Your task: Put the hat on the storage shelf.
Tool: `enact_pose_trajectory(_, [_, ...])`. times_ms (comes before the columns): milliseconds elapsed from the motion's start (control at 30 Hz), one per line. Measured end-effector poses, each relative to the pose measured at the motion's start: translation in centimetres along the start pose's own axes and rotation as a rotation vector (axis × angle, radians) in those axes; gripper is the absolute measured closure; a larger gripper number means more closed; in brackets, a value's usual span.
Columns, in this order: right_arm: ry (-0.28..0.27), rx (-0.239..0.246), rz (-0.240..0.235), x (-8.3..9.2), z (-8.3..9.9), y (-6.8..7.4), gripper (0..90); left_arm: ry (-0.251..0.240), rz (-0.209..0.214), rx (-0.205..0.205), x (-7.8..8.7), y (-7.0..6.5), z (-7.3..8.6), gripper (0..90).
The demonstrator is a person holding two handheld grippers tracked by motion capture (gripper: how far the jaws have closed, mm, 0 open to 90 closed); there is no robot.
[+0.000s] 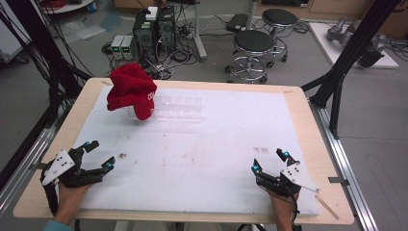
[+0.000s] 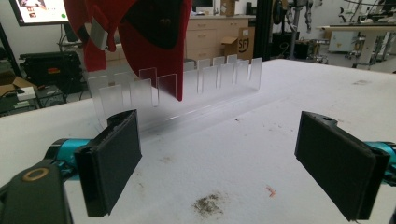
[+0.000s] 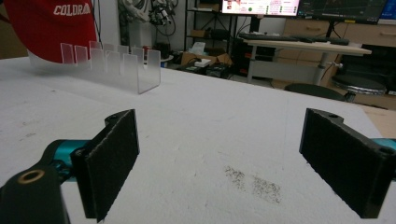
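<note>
Both tools wide, holding nothing: left tool (image 1: pixel 98 155), right tool (image 1: pixel 268 161). Red hat (image 1: pixel 131 90) sits on clear rack (image 1: pixel 178 108); rough grab might tip rack.

- The bench (image 1: pixel 308 120) is a pale wooden top with rounded corners, mostly covered by a white sheet (image 1: pixel 231 139) that leaves a bare wooden rim.
- A clear plastic rack (image 1: pixel 178 108) with rows of upright slots stands on the sheet towards the far side.
- A red cap (image 1: pixel 130 89) rests on the rack's left end.
- Nearer than the rack, the sheet carries a dark smudge (image 1: pixel 121 155) and faint brownish stains (image 1: pixel 192 159).
- Nearer and to the right of the rack sits a small grey mark (image 1: pixel 261 150).
</note>
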State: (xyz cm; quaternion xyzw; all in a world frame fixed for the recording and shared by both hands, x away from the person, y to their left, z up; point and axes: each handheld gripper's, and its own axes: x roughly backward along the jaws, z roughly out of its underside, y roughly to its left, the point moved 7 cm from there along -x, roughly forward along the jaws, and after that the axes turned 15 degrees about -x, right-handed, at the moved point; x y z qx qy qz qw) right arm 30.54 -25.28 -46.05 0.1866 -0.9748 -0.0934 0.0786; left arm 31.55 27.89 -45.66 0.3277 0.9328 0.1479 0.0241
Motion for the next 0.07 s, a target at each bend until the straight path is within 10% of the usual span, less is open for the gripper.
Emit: enact_pose_trajectory(67, [-0.001,0.001,0.001,-0.02,-0.01,-0.01,10.9,-0.002,0.001,0.006,0.00,0.03,0.01,14.6])
